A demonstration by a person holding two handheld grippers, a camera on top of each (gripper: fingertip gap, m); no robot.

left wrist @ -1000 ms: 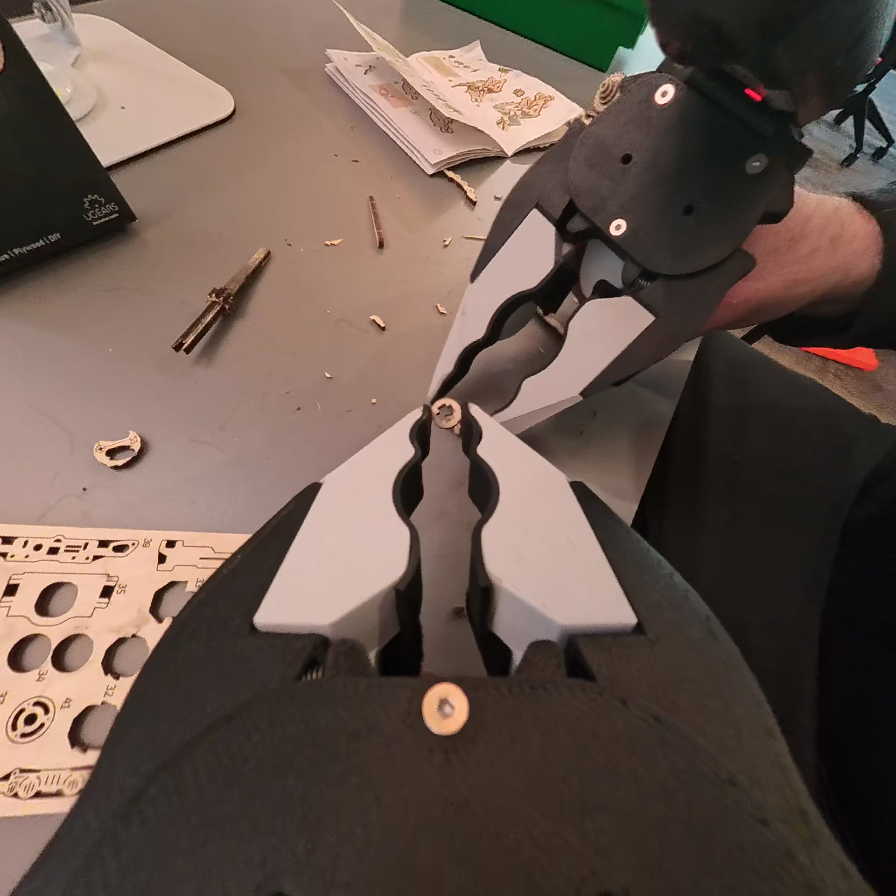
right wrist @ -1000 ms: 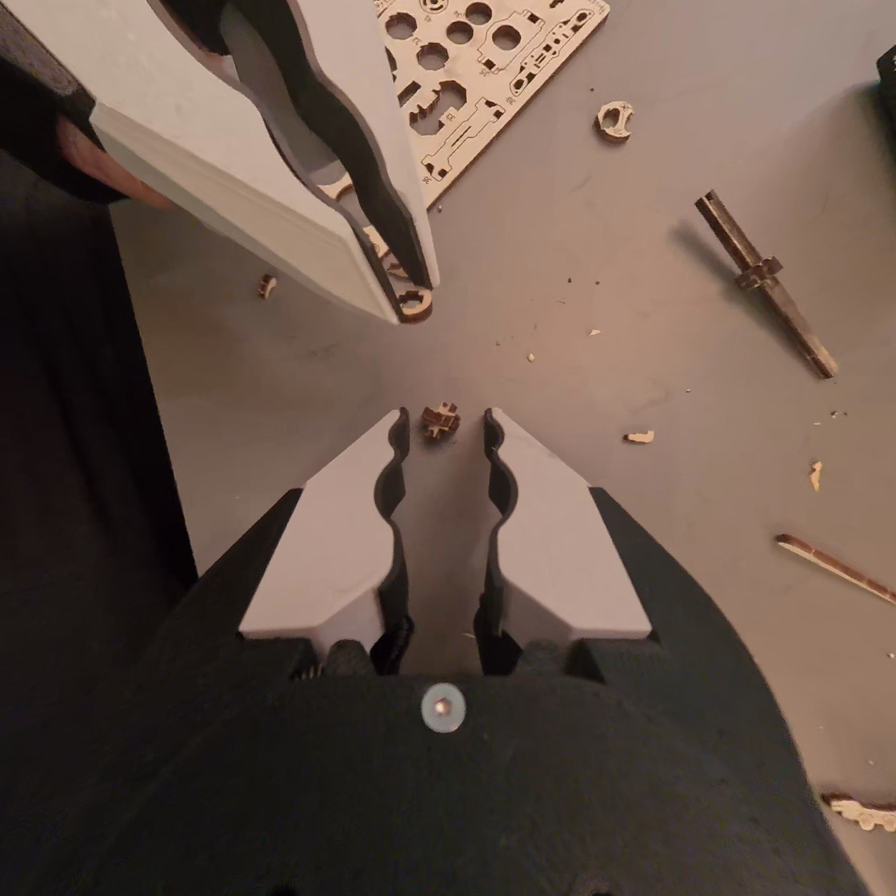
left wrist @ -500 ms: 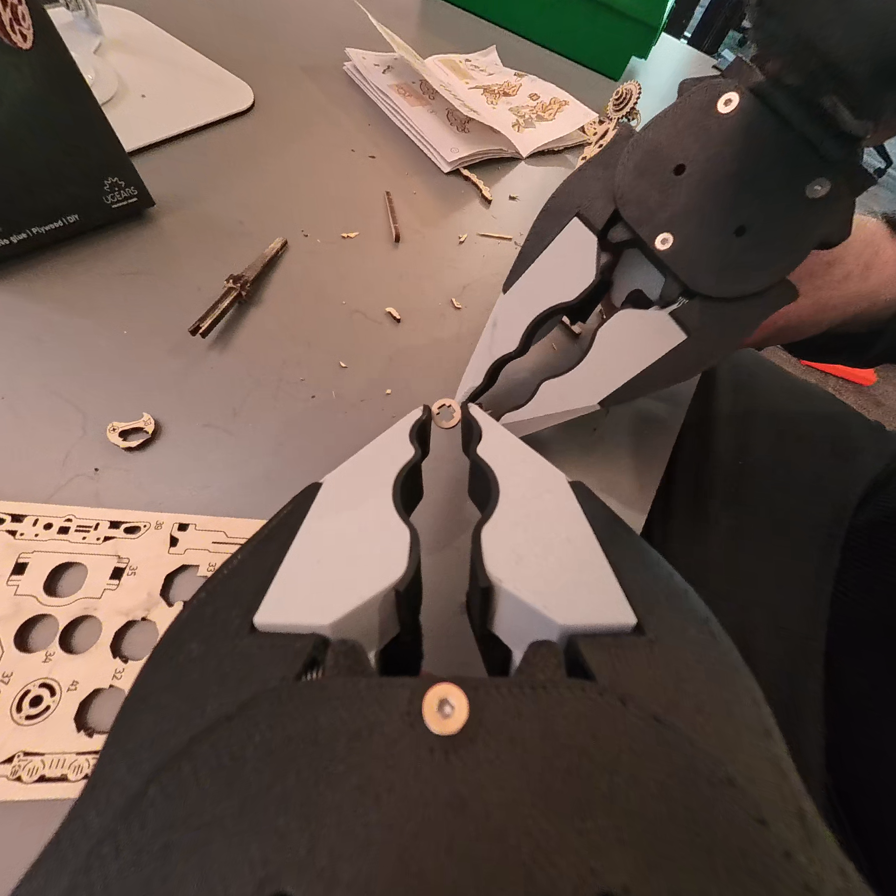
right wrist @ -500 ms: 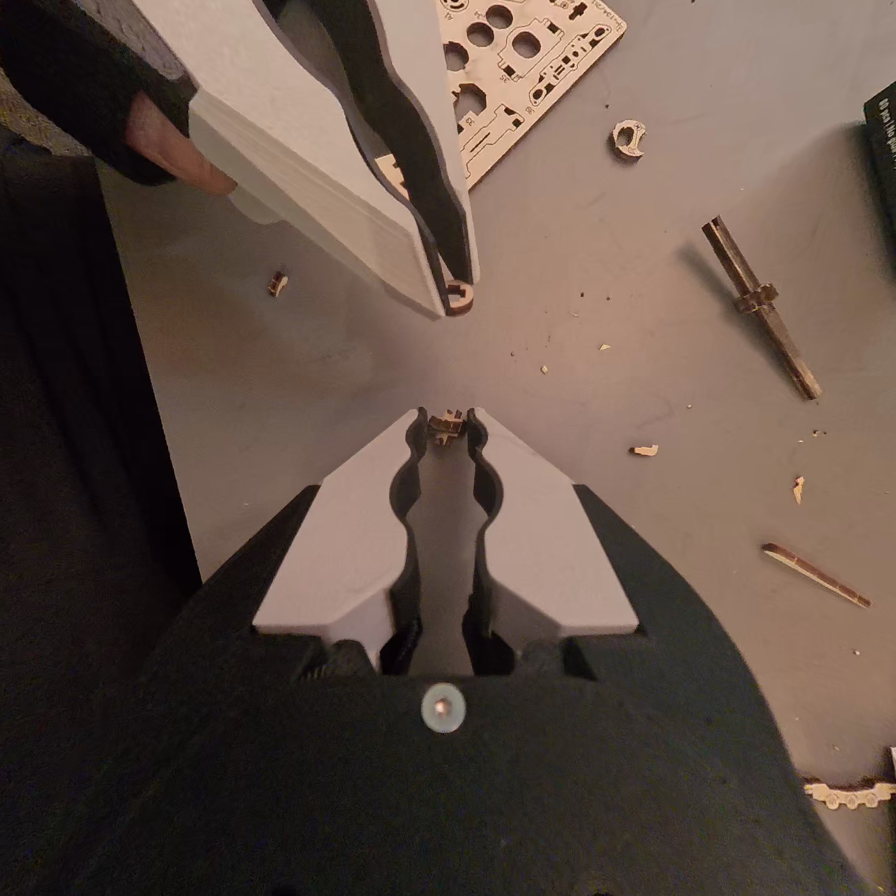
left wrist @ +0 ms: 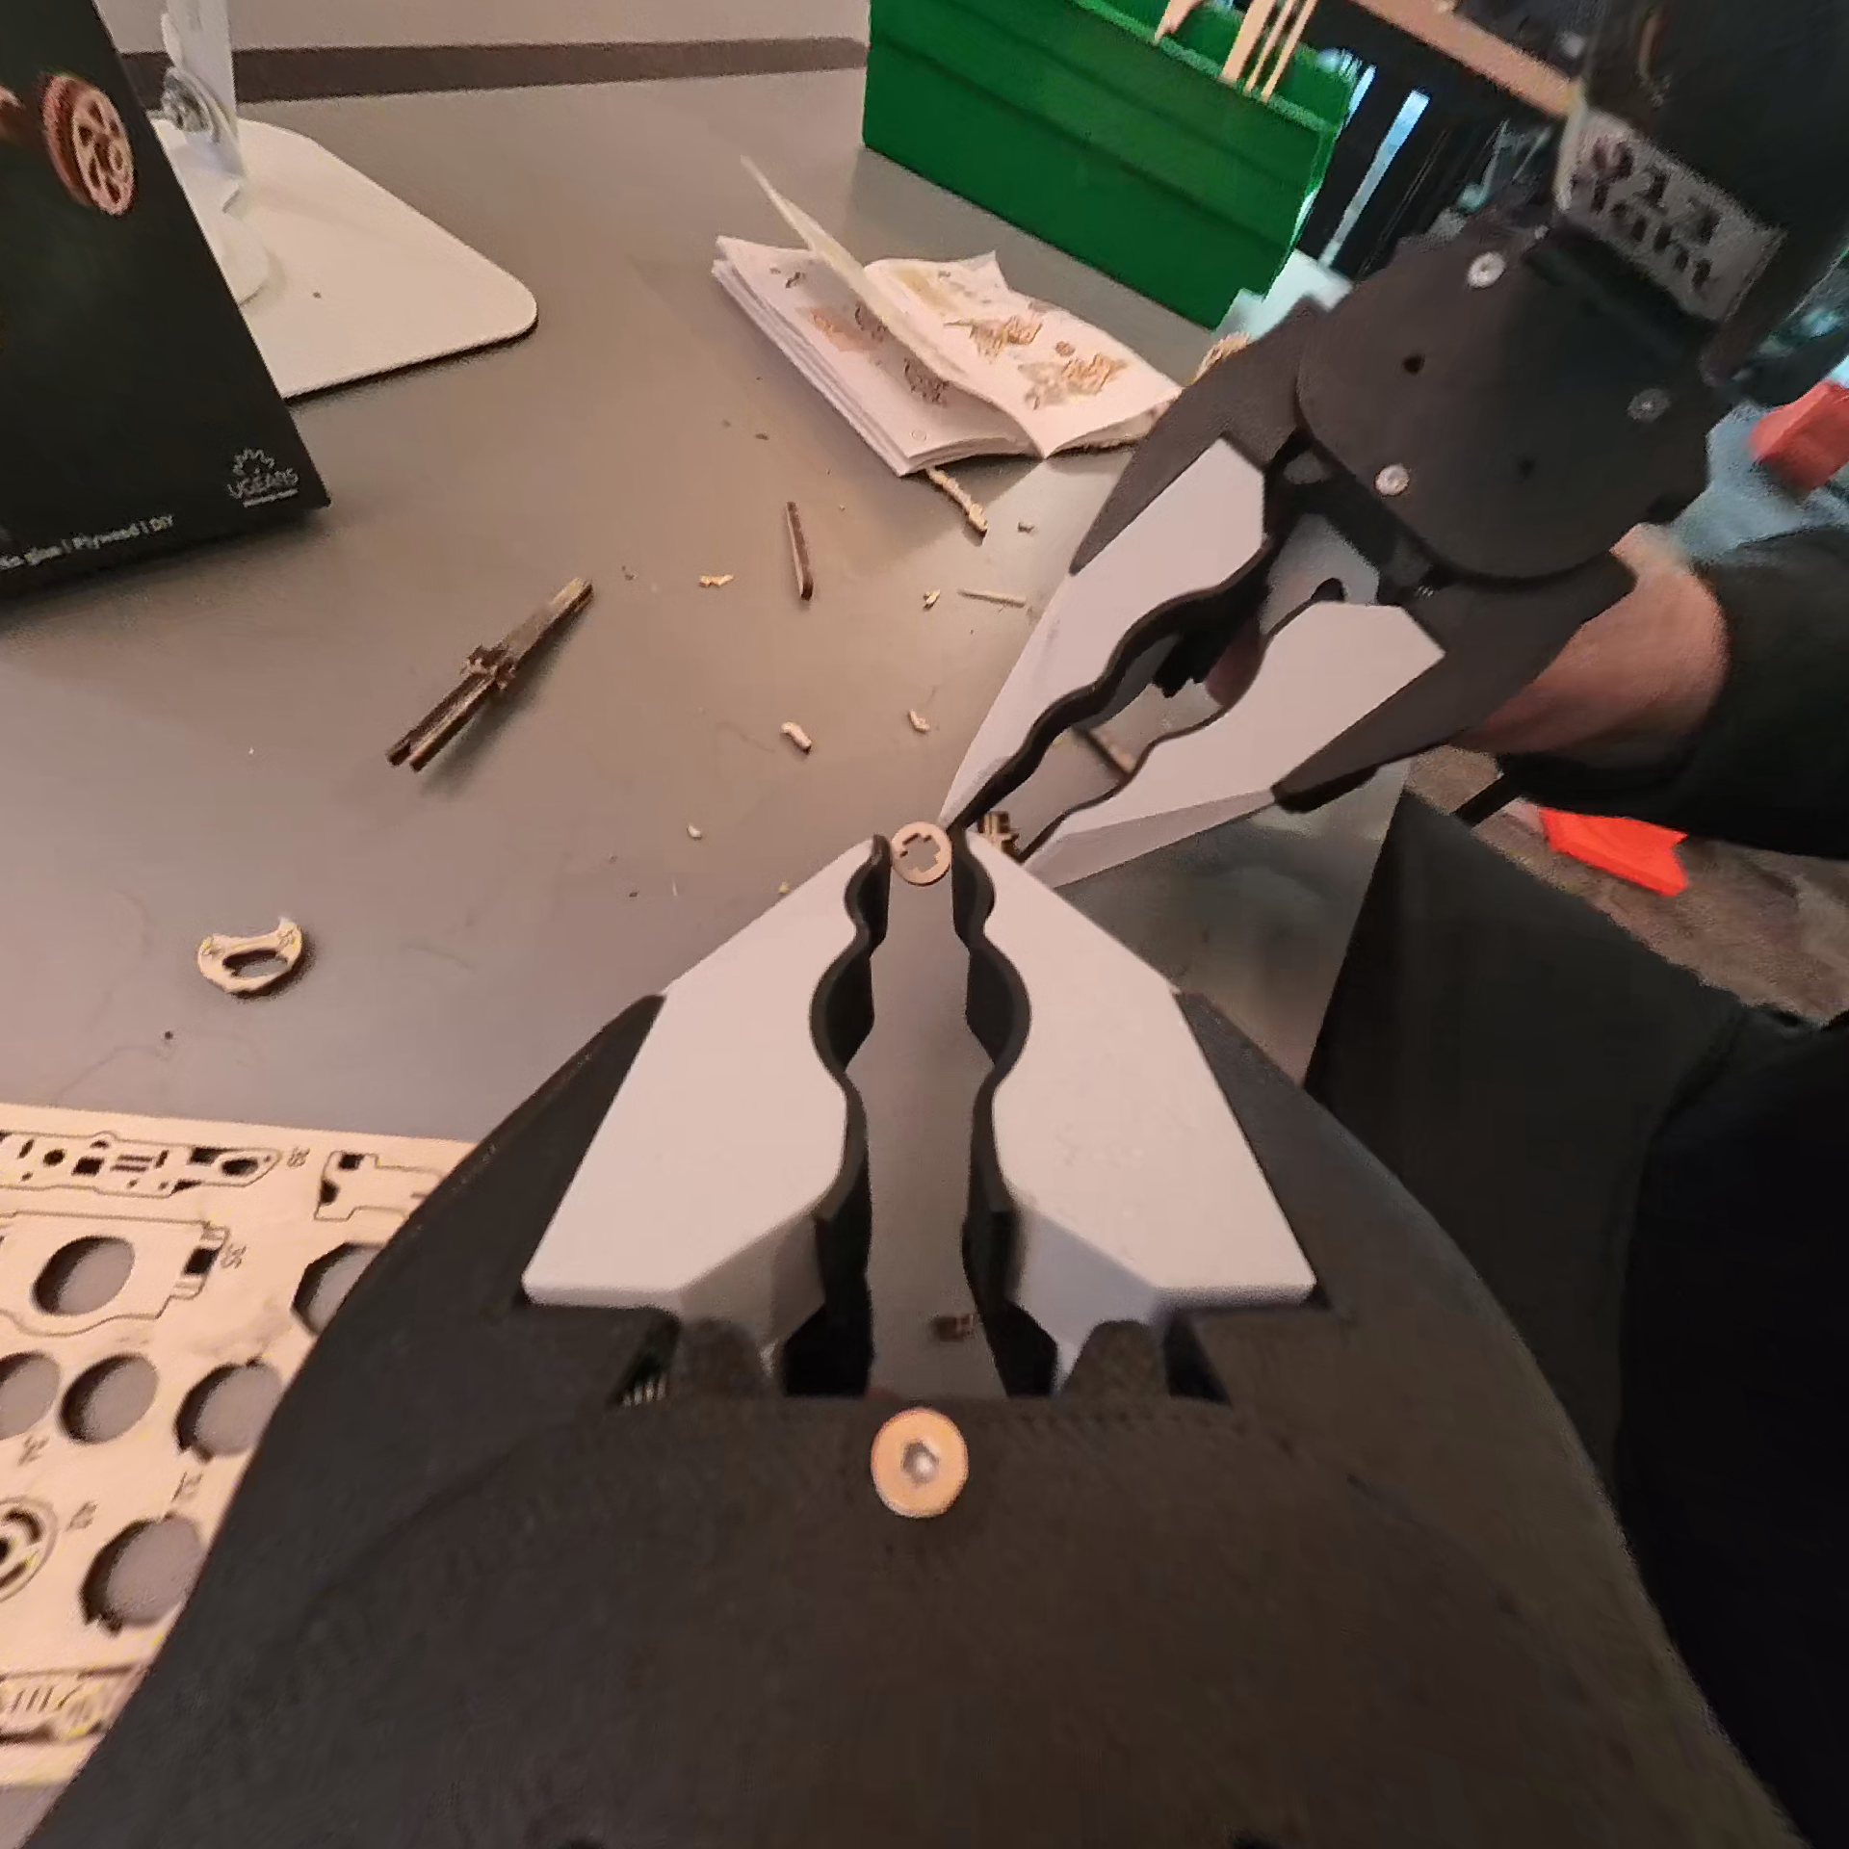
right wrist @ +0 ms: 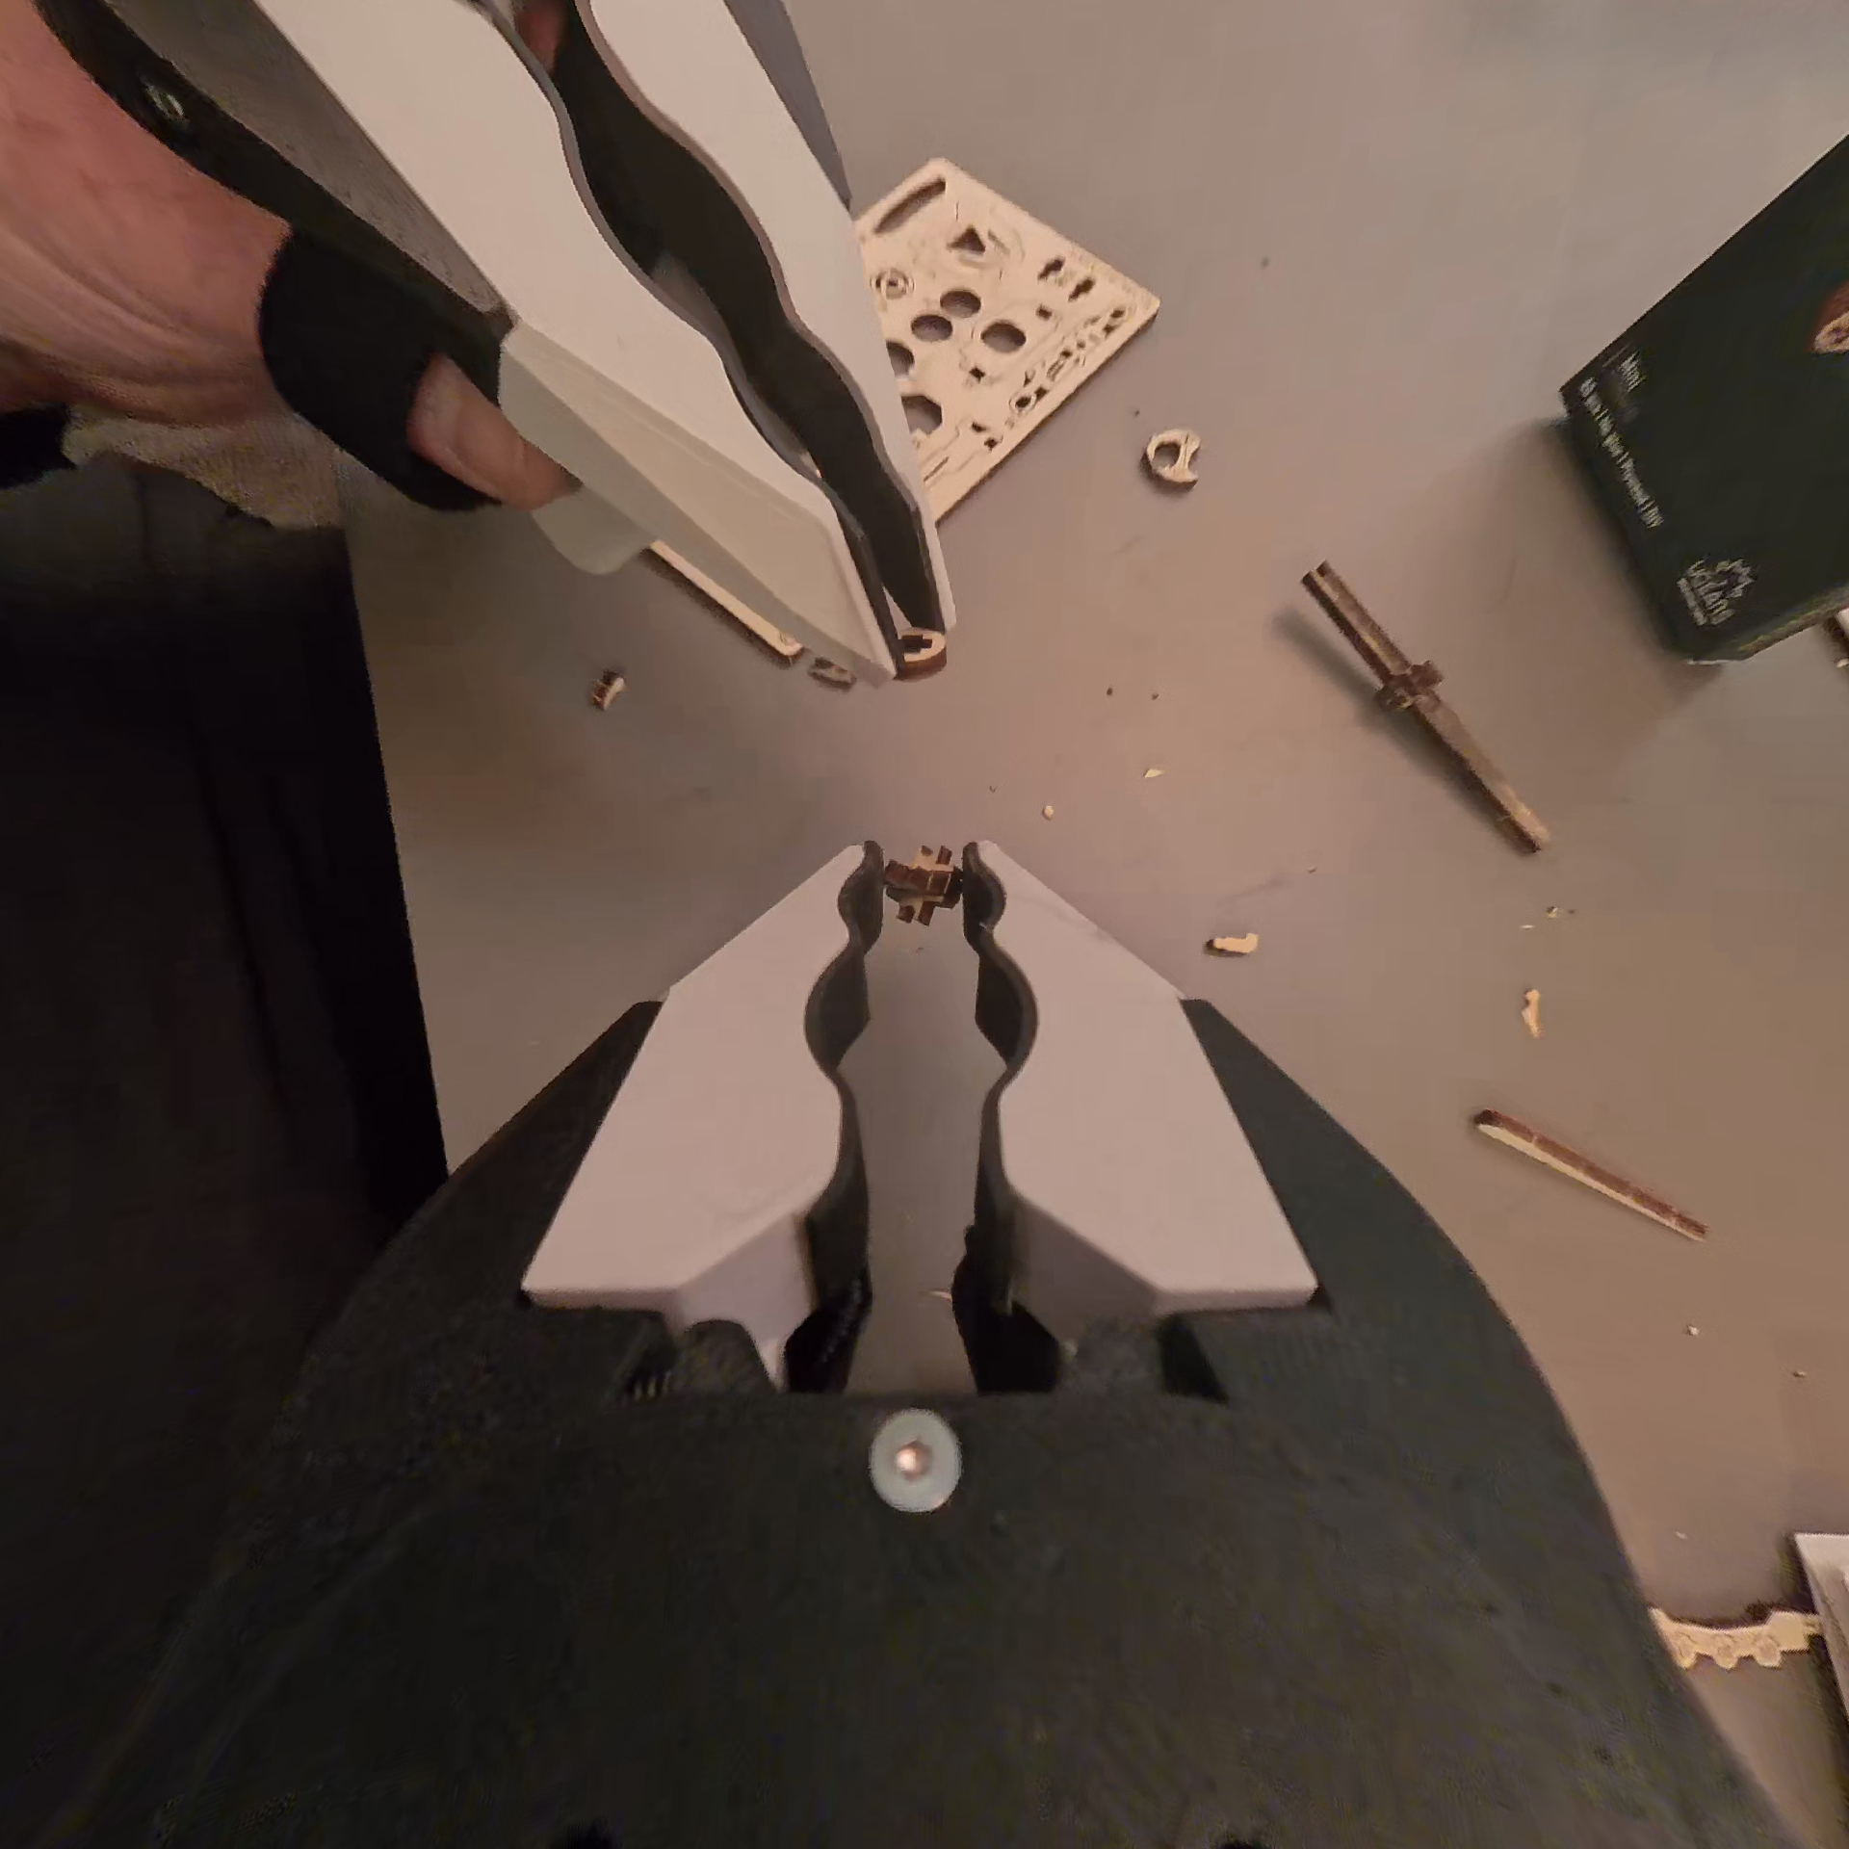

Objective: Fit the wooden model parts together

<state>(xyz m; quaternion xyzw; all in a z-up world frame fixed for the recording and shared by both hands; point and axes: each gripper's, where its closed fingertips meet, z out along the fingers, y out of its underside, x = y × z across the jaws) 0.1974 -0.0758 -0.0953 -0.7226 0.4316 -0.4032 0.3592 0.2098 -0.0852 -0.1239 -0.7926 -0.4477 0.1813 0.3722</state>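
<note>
My left gripper (left wrist: 921,862) is shut on a small flat wooden ring (left wrist: 920,858) with a notched hole, held above the grey table. The ring also shows in the right wrist view (right wrist: 920,655) at the left gripper's tips (right wrist: 915,640). My right gripper (right wrist: 922,880) is shut on a small cross-shaped wooden hub (right wrist: 922,882), lifted off the table. In the left wrist view the right gripper (left wrist: 986,815) comes in from the upper right, its tips just beside the ring, with the hub (left wrist: 999,826) barely showing there.
A plywood parts sheet (left wrist: 90,1331) lies at the lower left. A dark wooden axle (left wrist: 490,672), a curved offcut (left wrist: 250,961), a thin stick (left wrist: 797,548) and chips lie on the table. An open booklet (left wrist: 941,370), a black box (left wrist: 120,350) and a green bin (left wrist: 1091,130) stand farther back. Only a small space, under 4 cm, lies between the two pairs of fingers. Both grippers' tips are roughly 12 centimeters from the dark wooden axle (left wrist: 490,672). It is also in sight in the right wrist view (right wrist: 1403,667).
My right gripper closed on the cross-shaped hub and lifted it off the table. Both grippers rose, and the left one still holds the ring.
</note>
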